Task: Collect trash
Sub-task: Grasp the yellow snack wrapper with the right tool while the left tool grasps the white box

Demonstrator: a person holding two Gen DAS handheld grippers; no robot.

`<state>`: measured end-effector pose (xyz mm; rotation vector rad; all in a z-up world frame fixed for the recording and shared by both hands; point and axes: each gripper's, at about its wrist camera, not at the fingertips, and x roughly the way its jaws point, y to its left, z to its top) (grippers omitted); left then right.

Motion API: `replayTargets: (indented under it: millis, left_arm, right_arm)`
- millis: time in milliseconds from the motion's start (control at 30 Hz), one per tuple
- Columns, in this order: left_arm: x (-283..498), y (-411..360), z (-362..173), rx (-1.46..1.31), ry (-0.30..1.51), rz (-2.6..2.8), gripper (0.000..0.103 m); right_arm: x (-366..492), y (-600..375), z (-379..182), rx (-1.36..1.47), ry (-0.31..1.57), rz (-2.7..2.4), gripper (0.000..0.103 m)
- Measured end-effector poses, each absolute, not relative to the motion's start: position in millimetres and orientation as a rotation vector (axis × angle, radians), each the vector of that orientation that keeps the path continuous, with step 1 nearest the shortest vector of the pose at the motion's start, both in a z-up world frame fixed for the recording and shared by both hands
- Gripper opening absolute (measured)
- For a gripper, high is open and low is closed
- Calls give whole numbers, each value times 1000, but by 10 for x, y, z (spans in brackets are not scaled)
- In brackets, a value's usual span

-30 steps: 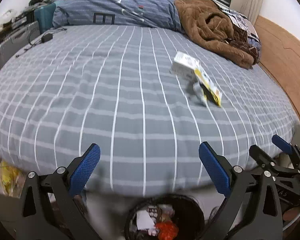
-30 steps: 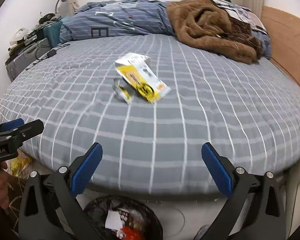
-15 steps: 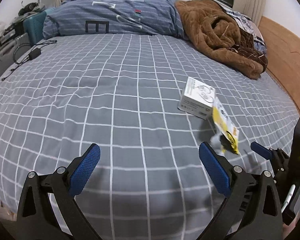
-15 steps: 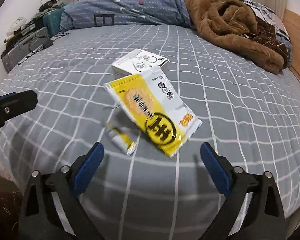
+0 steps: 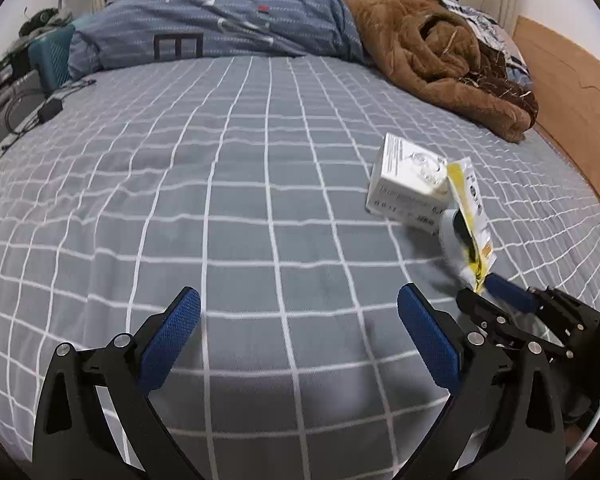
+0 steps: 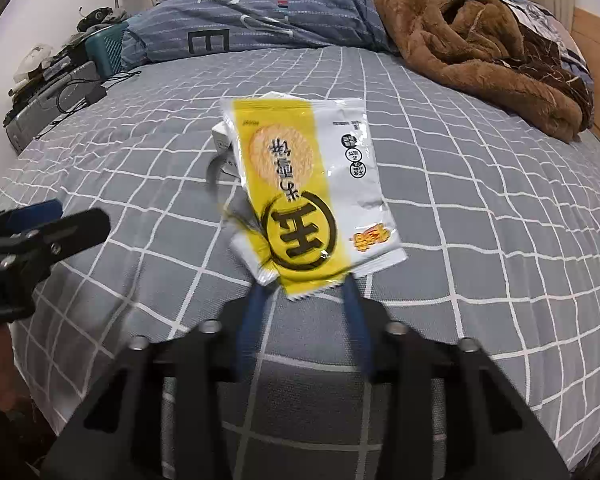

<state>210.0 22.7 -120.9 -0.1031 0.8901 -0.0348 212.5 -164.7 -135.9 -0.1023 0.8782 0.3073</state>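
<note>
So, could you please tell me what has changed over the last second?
Both tools came in over the bed. The right tool has just been closing its jaws around the near edge of the yellow snack wrapper; whether it grips yet is unclear. The left tool stayed open and empty; the white box stayed put.

The yellow-and-white snack wrapper [image 6: 308, 196] carries the clearest print, all of it upside down in the right wrist view: a big dark character, 王, sits inside a dark ring near the wrapper's lower end. Above that ring runs a line of smaller dark characters across a pale round cracker picture, too distorted to read. Right of the ring there is a small orange-red logo, unreadable. Behind the wrapper, on the blue-grey duvet [image 6: 260, 12], a large dark block "E" stands out. The white box [image 5: 408, 188] bears fine print, illegible.
</note>
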Motion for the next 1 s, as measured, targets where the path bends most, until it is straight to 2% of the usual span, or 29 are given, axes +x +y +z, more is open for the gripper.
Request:
replayTargets:
  millis: [200,233,633,1000]
  left_arm:
    - [2143,186,-1213,-117,885,-43,97]
    - [2148,172,-1208,-116,882,-43,97]
    - [2300,-253,-1128,-66,829,-127,97]
    - [2670,-599,-1317,-44,847,-186,97]
  right_arm:
    - [2083,-1663,-1286,-116,871,319,3]
    - [2062,-1674,-1252,-129,862,306,2]
    - [1970,-2223,-884,-79,801,244,0]
    - [2112,-2610,-894,-13,817,222,0]
